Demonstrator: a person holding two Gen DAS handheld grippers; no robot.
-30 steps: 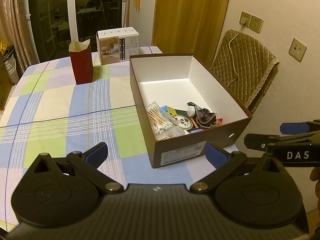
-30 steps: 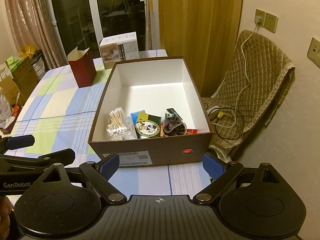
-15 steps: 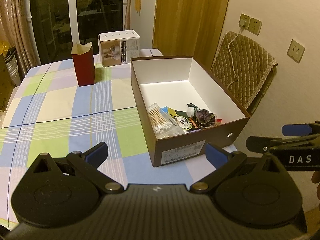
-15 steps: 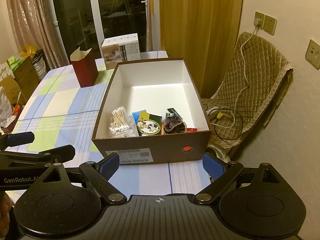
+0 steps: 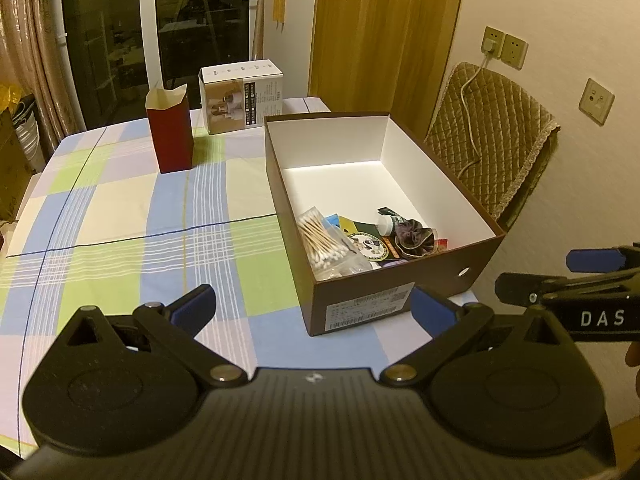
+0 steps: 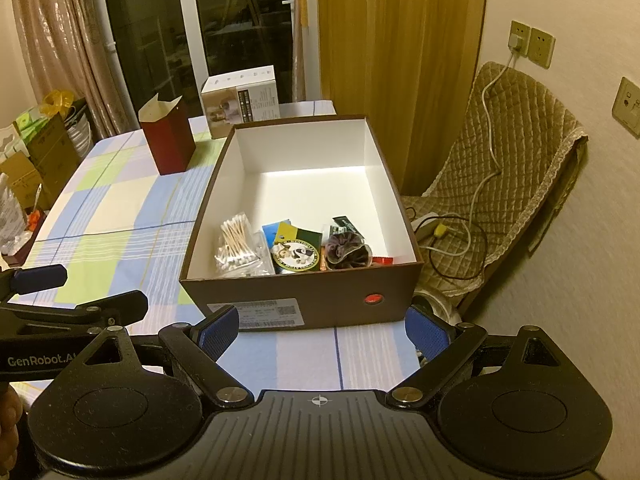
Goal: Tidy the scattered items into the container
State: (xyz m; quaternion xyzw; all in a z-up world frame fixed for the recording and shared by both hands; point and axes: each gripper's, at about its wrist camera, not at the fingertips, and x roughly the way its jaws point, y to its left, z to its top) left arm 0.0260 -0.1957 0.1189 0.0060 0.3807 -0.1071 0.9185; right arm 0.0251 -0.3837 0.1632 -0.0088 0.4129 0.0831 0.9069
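Hovering released, both: left hand-held gripper and right hand-held gripper, nothing between fingers. Brown box sitting mid-frame at the bench edge, swabs and scrunchie lying inside. Only right view is showing cable lower right; left view is showing open cloth frame-left.

Black left claw – blue pads, silver screws, "DAS" lettering
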